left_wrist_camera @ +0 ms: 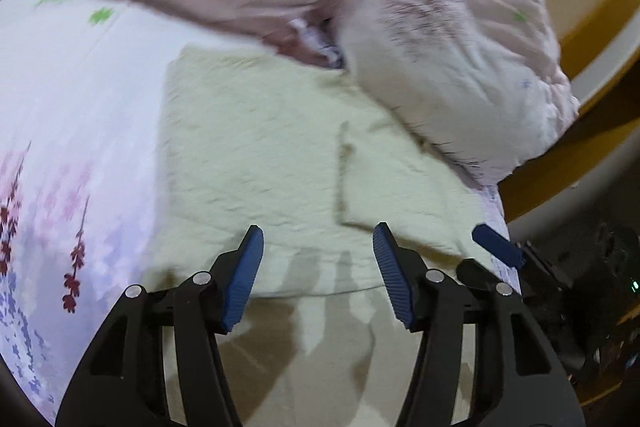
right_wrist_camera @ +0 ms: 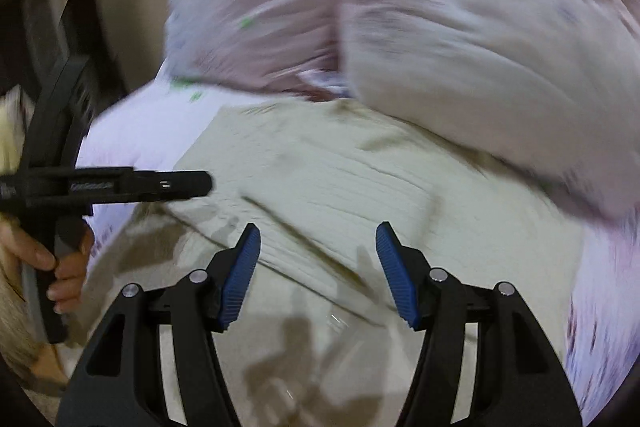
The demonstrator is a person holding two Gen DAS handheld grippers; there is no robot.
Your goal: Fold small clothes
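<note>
Left wrist view: the left tool [left_wrist_camera: 318,239] hangs released, its blue pads spread with nothing between them, above a cream textured garment [left_wrist_camera: 256,155] lying flat on the bed's floral sheet [left_wrist_camera: 76,99]. A narrow flap, perhaps a sleeve or folded edge, [left_wrist_camera: 380,179] lies across the garment's right half. Two pink floral pillows [left_wrist_camera: 452,39] sit behind it, and the right-hand one touches or overlaps the garment's far corner. A blue pad of the right tool [left_wrist_camera: 498,245] shows at the right edge.

Right wrist view: the right tool [right_wrist_camera: 318,239] is also released, its pads apart over the same cream garment [right_wrist_camera: 328,163], gripping nothing. The picture is smeared, so the garment's far edge against the pillows [right_wrist_camera: 480,59] is hard to trace. At the left a hand [right_wrist_camera: 60,263] holds the left tool's handle [right_wrist_camera: 52,211].

Risks, as I judge them: a grab at the far corner could catch the pillow as well, because the two meet there. A pinch through the loose flap could drag the layer beneath and skew the fold. Pads pushed too deep could also gather the sheet.

No containers appear in either view.
</note>
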